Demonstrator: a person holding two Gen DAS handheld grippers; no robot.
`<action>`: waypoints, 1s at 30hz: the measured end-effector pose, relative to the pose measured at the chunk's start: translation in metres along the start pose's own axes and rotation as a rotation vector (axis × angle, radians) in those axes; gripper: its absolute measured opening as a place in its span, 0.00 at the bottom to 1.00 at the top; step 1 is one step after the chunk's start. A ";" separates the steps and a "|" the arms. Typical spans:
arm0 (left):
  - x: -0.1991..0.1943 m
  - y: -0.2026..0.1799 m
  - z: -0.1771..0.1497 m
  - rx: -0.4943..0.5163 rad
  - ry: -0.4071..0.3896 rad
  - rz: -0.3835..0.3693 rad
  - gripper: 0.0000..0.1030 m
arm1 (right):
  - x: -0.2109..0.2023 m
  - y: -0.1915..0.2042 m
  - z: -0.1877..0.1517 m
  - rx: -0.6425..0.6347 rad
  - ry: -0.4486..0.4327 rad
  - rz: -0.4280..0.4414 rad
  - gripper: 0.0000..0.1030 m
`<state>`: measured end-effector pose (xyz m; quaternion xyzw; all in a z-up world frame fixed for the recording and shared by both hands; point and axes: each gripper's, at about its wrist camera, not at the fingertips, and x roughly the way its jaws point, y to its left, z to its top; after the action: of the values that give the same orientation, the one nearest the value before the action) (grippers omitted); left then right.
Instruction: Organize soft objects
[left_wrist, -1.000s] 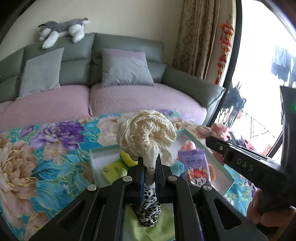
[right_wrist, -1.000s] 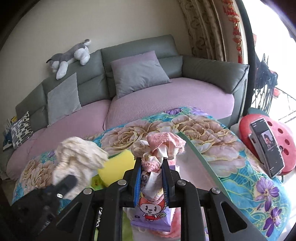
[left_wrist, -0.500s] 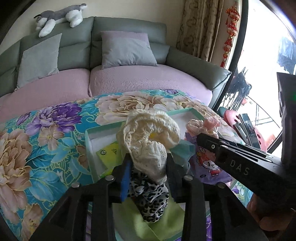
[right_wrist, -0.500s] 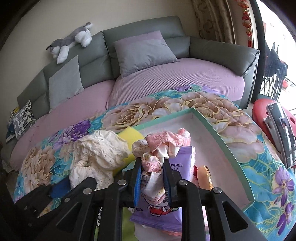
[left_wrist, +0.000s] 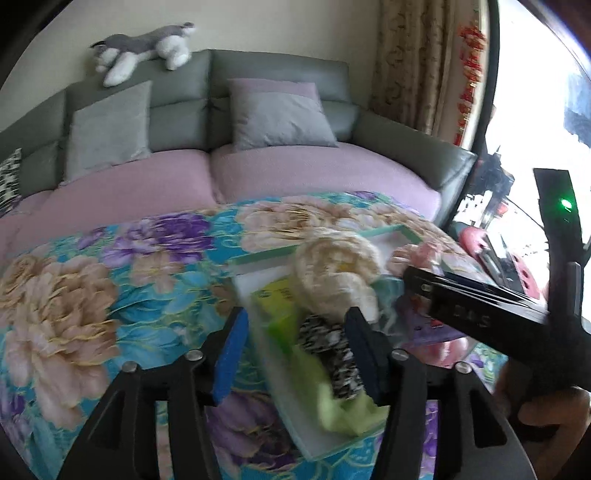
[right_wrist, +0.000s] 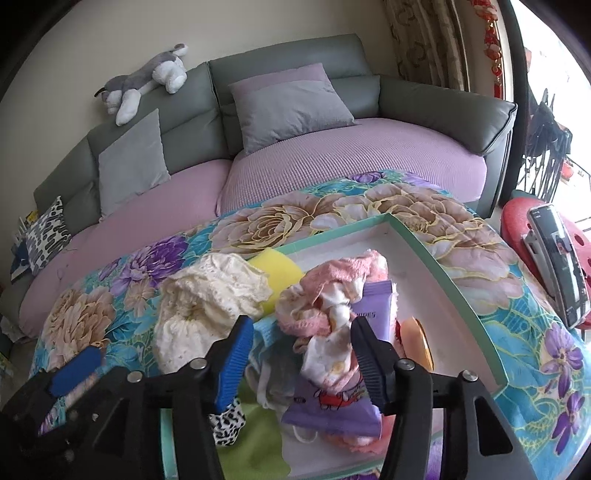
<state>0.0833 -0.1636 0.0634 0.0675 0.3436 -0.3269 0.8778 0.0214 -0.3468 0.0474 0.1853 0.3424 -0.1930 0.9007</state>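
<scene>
A cream lace cloth (left_wrist: 336, 273) lies loose in the teal-rimmed white box (left_wrist: 266, 255), just ahead of my left gripper (left_wrist: 295, 347). Its jaws are opening, and a leopard-print cloth (left_wrist: 332, 354) on a green cloth (left_wrist: 332, 406) lies low between them, unpressed. In the right wrist view my right gripper (right_wrist: 303, 354) is opening too. A pink cloth (right_wrist: 332, 295) slumps between its fingers onto a purple wipes pack (right_wrist: 332, 410), beside the right finger. The cream lace cloth (right_wrist: 210, 306) sits to its left by a yellow sponge (right_wrist: 277, 273).
The box (right_wrist: 443, 266) stands on a flowered blanket (right_wrist: 406, 206) in front of a grey and lilac sofa (right_wrist: 332, 158) with cushions and a plush dog (right_wrist: 144, 85). A phone (right_wrist: 557, 266) rests on a red stool at the right.
Both grippers went from shut to wide apart. The cream cloth dropped out of the left one into the box, and the pink cloth sagged free of the right one's pads. The left gripper shifted left.
</scene>
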 end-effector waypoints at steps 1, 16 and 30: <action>-0.002 0.006 -0.001 -0.014 -0.003 0.018 0.61 | -0.002 0.001 -0.001 -0.001 0.000 0.000 0.60; -0.023 0.066 -0.039 -0.171 0.013 0.169 0.89 | -0.024 0.025 -0.035 -0.090 0.033 -0.025 0.81; -0.052 0.090 -0.075 -0.238 0.062 0.249 0.94 | -0.044 0.049 -0.072 -0.156 0.089 0.006 0.81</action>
<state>0.0684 -0.0403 0.0313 0.0151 0.3959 -0.1703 0.9022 -0.0249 -0.2618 0.0378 0.1237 0.3955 -0.1546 0.8969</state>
